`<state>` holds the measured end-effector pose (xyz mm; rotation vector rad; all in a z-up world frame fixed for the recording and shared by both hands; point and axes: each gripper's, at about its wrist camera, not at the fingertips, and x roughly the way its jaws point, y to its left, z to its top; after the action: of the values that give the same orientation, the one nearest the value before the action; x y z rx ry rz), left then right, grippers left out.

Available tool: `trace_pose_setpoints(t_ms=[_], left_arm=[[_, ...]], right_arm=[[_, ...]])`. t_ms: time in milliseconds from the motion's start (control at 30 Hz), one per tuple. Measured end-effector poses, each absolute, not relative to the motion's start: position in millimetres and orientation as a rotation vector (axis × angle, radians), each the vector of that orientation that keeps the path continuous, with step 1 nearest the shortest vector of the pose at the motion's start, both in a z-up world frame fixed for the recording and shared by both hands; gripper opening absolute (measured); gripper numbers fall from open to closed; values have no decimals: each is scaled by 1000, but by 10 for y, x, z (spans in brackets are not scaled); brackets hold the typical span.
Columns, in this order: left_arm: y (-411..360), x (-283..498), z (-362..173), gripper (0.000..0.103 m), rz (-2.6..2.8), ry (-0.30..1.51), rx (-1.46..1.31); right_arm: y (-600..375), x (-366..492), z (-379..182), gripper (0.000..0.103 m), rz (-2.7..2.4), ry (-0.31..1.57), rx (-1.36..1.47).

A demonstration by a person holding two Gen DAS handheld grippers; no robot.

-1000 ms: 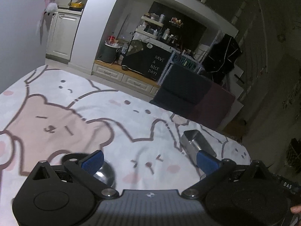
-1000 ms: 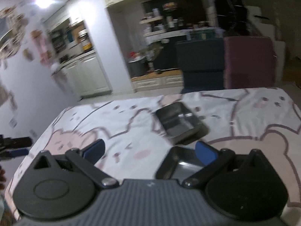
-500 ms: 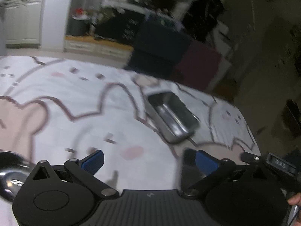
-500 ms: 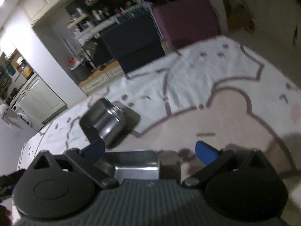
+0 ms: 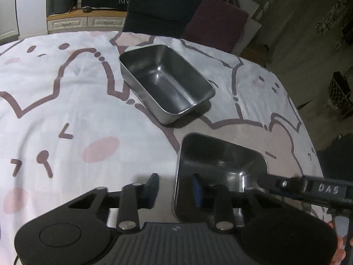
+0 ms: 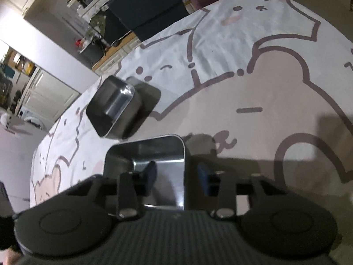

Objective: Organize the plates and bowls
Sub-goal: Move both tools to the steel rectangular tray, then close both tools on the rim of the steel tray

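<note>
Two rectangular steel trays lie on a bear-print tablecloth [image 5: 66,101]. The far tray [image 5: 167,81] [image 6: 112,108] rests apart from both grippers. My left gripper [image 5: 175,188] straddles the left wall of the near tray [image 5: 220,165], one pad outside and one inside. Its jaws are closing, and a gap still shows on each side of the wall. My right gripper [image 6: 177,175] straddles the right wall of the same near tray [image 6: 154,152]. Its jaws are also closing and do not touch the wall. One of the right gripper's fingers [image 5: 271,182] shows at the tray's right rim.
The table's rounded edge [image 5: 304,119] drops off to the right. A dark chair [image 5: 163,4] and a maroon chair [image 5: 218,19] stand beyond the far edge. A person's fingertips [image 5: 339,254] show at the lower right.
Both grippers tilted down and dropped onto the near tray. The left swung right, away from a round steel bowl now out of view. Both pairs of jaws narrowed from wide open.
</note>
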<state>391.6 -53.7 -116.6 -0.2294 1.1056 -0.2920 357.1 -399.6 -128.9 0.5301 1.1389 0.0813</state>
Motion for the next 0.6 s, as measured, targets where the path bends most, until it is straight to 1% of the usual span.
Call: trace_pose_setpoints(t_ms=[33, 67, 100, 133, 167, 200, 233, 267, 600], left_arm=[[-535, 3924, -1174, 21, -292, 1109, -229], [-538, 3927, -1174, 20, -291, 1110, -229], [-541, 3932, -1182, 9, -293, 1111, -229], [-546, 3932, -1180, 3, -291, 1110, -227], [-556, 3922, -1169, 3, -286, 1108, -219], [-566, 3907, -1150, 3, -286, 1099, -209], [-576, 3894, -1120, 3, -288, 1088, -202], [-587, 3881, -1076, 2, -293, 1078, -198], [-891, 3480, -618, 8, -387, 998, -183]], right_arm=[[-3987, 3571, -1296, 38, 82, 1147, 518], [-3974, 3585, -1318, 32, 81, 1155, 503], [-3957, 3593, -1338, 28, 82, 1164, 487], [-3950, 3601, -1353, 21, 84, 1169, 477], [-3940, 3602, -1358, 17, 88, 1171, 471], [-3933, 3613, -1357, 16, 87, 1168, 459], [-3919, 3620, -1348, 11, 88, 1162, 440], [-3909, 3615, -1326, 7, 89, 1152, 421], [-4179, 3409, -951, 4, 104, 1020, 391]])
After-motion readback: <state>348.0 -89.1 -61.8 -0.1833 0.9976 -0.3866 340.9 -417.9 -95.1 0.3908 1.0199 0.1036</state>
